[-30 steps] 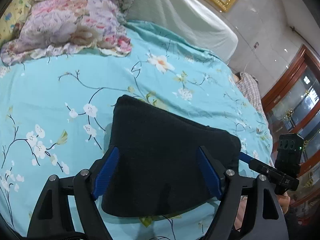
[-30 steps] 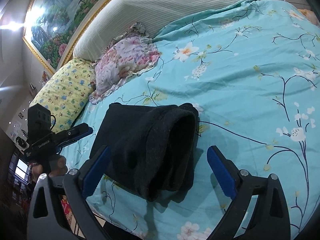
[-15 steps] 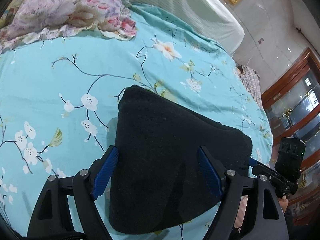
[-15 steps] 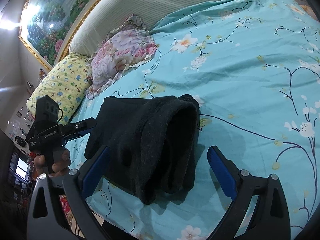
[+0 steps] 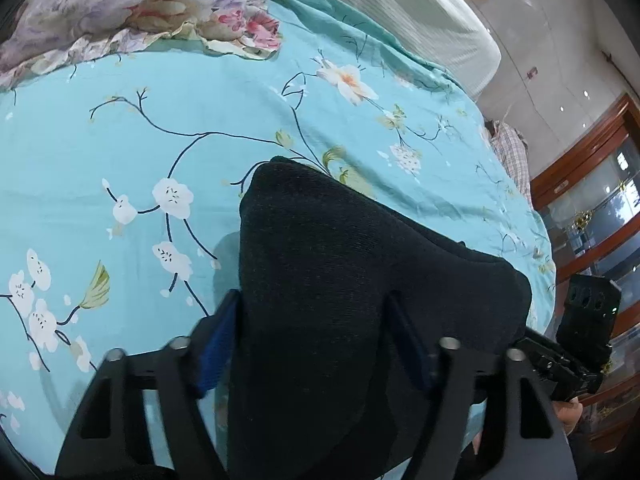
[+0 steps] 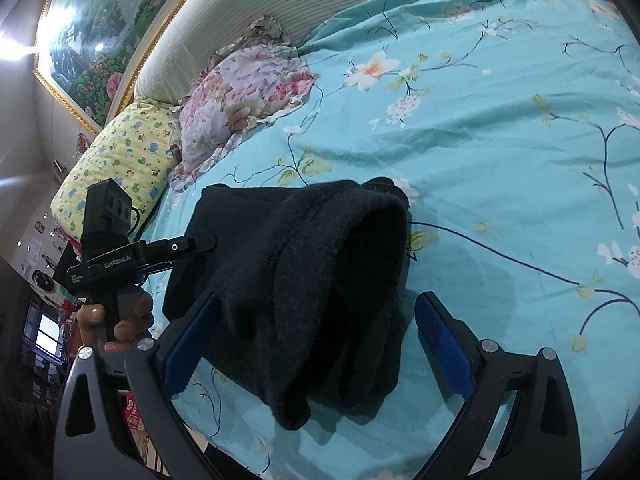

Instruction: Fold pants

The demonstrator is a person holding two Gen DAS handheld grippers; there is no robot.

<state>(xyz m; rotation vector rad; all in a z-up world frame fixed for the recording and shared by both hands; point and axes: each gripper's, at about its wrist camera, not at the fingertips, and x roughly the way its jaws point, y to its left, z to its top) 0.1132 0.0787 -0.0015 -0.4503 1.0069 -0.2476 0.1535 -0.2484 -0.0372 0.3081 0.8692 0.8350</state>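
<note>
- The left claw (image 5: 316, 340) stands spread wide, its blue-padded fingers (image 5: 218, 344) on either side of the black knitted pants (image 5: 360, 280); the cloth fills the gap and hides the inner pad faces, so whether they press it I cannot tell — it reads as straddling, not pinching.
- The right claw (image 6: 316, 344) is spread as well, with the thick rolled end of the pants (image 6: 320, 272) between its pads; the right-hand pad stands clear of the cloth, the left-hand one sits just beside it.
- The pants lie as a compact, several-layer bundle near the edge of the bed, on the turquoise bedsheet printed with blossom branches (image 5: 160, 140). The fold looks nearly finished.
- Beyond, near the headboard, lie a pink floral ruffled pillow (image 6: 240, 96) and a yellow printed pillow (image 6: 120, 160), well apart from the bundle.
- Risk, as I judge it: the upper layers bulge and one end hangs loose — closing either claw on the top layer alone would drag it and undo the fold.
- A push toward the bed's edge could slide the whole bundle off.
</note>
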